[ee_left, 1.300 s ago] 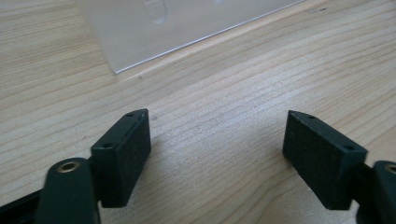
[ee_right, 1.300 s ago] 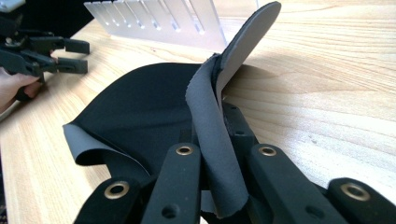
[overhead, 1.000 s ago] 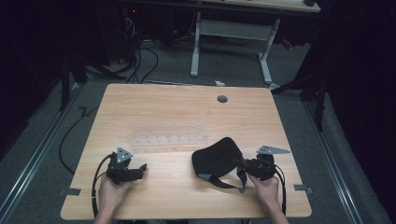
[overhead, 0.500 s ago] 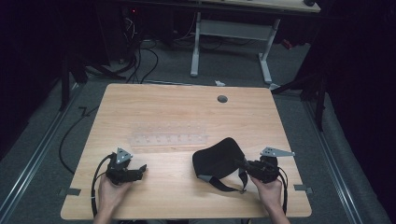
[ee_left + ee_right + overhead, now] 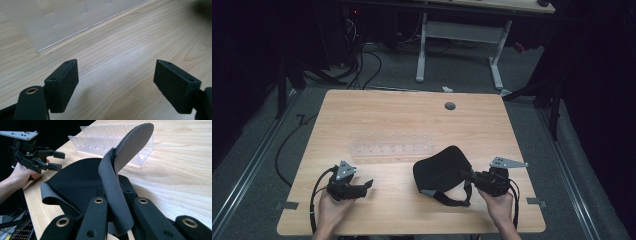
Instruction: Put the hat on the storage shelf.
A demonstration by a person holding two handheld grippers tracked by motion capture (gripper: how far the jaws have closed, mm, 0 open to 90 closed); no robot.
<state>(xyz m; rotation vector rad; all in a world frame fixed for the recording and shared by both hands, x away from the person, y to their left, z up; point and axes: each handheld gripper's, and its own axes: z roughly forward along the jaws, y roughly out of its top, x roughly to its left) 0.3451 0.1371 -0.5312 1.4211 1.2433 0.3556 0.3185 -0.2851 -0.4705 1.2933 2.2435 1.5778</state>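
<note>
1. The right gripper [image 5: 469, 176] is clamping its jaws tight on the edge of a black, soft, rounded fabric-and-foam eye mask [image 5: 441, 170], with a fold of the cloth pinched between the jaws in the right gripper view.
2. The black eye mask [image 5: 75, 182] is lying on the light wooden table [image 5: 412, 120], just in front of the clear plastic slotted rack [image 5: 392, 145], towards the person's near right side of it.
3. One flap of the mask is standing up, curling above the jaws and showing its grey inner face, while the rest is spreading flat on the wood.
4. A black strap [image 5: 447, 197] of the mask is trailing on the table on the near side of the mask, farther from the rack.
5. The left gripper [image 5: 362, 186] is resting in the person's left hand [image 5: 332, 207] near the table's front edge, to the near left of the rack and well apart from the mask.
6. Its jaws are standing wide apart in the left gripper view, holding nothing, with bare wood between them and the rack's corner [image 5: 57, 22] lying beyond.
7. The right hand [image 5: 502, 205] is gripping the right gripper's body at the near right of the rack.
</note>
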